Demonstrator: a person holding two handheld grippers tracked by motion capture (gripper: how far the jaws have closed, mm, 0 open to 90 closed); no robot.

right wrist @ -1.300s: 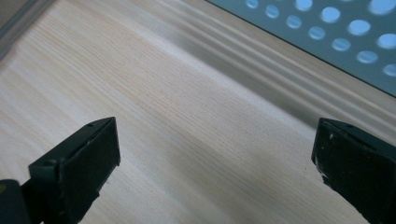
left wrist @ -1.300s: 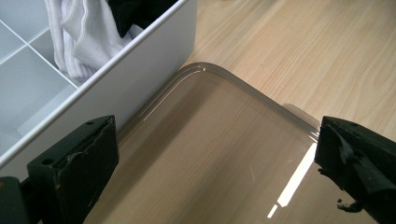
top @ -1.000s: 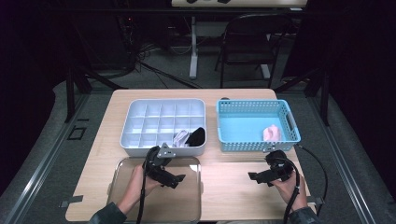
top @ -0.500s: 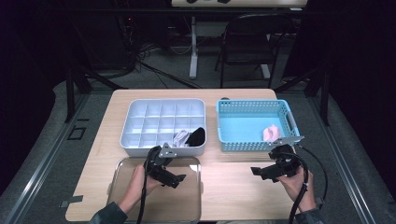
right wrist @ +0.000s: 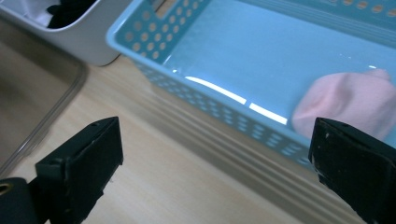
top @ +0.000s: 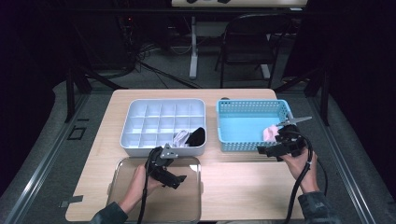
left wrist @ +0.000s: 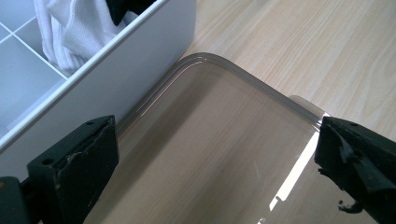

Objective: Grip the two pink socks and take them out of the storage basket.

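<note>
Light wooden table (top: 243,186), pale grain. At the back left, a white divided tray (top: 161,125); just beside it at the right, a blue perforated basket (top: 243,122). At the front left, a clear lid (top: 182,205) flat on the wood, its far edge close against the tray's front wall. Front right bare wood.

Both grippers (top: 173,178) (top: 266,150) gape (empty).
</note>
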